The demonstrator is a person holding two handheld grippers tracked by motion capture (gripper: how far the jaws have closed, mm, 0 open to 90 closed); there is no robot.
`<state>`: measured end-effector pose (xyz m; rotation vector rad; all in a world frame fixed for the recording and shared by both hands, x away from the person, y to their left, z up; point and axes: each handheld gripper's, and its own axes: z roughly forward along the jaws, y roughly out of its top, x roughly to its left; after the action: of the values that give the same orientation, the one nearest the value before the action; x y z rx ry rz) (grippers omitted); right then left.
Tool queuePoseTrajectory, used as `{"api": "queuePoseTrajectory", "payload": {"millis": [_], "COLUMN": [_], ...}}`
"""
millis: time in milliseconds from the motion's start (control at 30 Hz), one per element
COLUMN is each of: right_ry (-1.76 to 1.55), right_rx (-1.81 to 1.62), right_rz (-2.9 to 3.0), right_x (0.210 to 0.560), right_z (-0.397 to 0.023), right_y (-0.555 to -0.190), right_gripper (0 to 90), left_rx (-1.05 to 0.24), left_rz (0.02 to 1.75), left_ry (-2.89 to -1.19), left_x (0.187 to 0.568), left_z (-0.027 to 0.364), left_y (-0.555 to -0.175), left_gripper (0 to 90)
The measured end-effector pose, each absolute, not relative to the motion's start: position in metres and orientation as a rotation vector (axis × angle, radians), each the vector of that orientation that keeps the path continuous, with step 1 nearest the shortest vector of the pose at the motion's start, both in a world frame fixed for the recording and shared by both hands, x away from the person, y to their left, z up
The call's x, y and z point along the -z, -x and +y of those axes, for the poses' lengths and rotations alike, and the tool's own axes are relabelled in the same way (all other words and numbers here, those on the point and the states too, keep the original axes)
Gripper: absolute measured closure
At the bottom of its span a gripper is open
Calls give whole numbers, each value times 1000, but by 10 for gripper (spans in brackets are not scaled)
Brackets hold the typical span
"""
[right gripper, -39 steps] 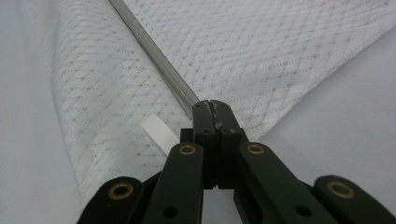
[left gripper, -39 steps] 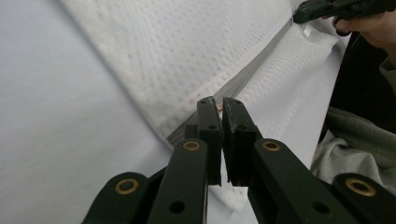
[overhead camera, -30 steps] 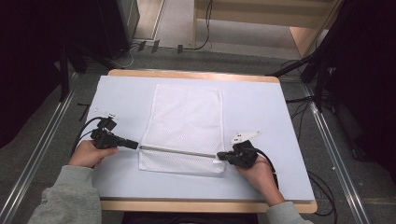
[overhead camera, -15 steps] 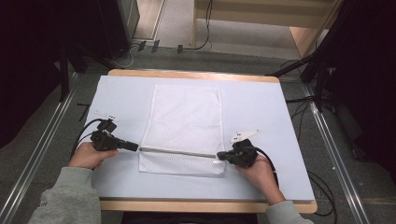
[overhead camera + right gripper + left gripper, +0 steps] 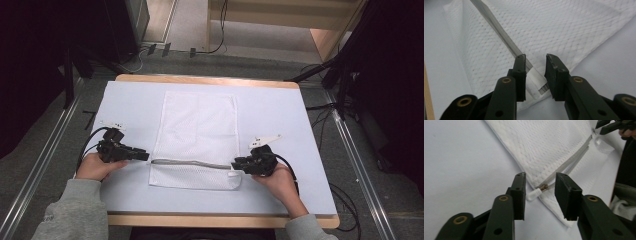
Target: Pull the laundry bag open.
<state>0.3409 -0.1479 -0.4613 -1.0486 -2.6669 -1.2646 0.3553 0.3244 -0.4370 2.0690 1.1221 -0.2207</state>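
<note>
Left tongs [image 5: 145,156] have backed off the zip pull [image 5: 535,193]; both tongs spread; right tongs [image 5: 535,75] should probably pinch the bag [image 5: 200,130] corner before pulling.

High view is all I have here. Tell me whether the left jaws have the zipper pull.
Observer: No. In the left gripper view the left gripper stands open, and the zipper pull lies in the gap, touched by neither jaw.
Operator: Now report the right side.
Observer: The right gripper is open too, its jaws on either side of the zipper's end at the corner of the mesh bag.
Operator: Confirm the zipper's state.
Observer: The zipper looks closed along the stretch shown in the right gripper view, with the pull at the left gripper's end.
</note>
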Motion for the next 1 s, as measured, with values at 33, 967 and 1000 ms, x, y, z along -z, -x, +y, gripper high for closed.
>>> {"api": "queuePoseTrajectory", "payload": {"millis": [33, 967, 1000], "right_ry": [1049, 1266, 1267], "right_rx": [1274, 1335, 1338], "right_rz": [-2672, -2684, -2682], "right_x": [461, 463, 464], "right_z": [-149, -192, -193], "right_y": [-341, -356, -356], "right_gripper": [685, 441, 440], "left_rx": [206, -14, -19], "left_rz": [1123, 1233, 1241], "left_ry": [-2069, -2023, -2022], "left_x": [437, 435, 435], "left_z": [324, 343, 343], "left_y": [-355, -359, -360], "left_gripper": [560, 364, 363]}}
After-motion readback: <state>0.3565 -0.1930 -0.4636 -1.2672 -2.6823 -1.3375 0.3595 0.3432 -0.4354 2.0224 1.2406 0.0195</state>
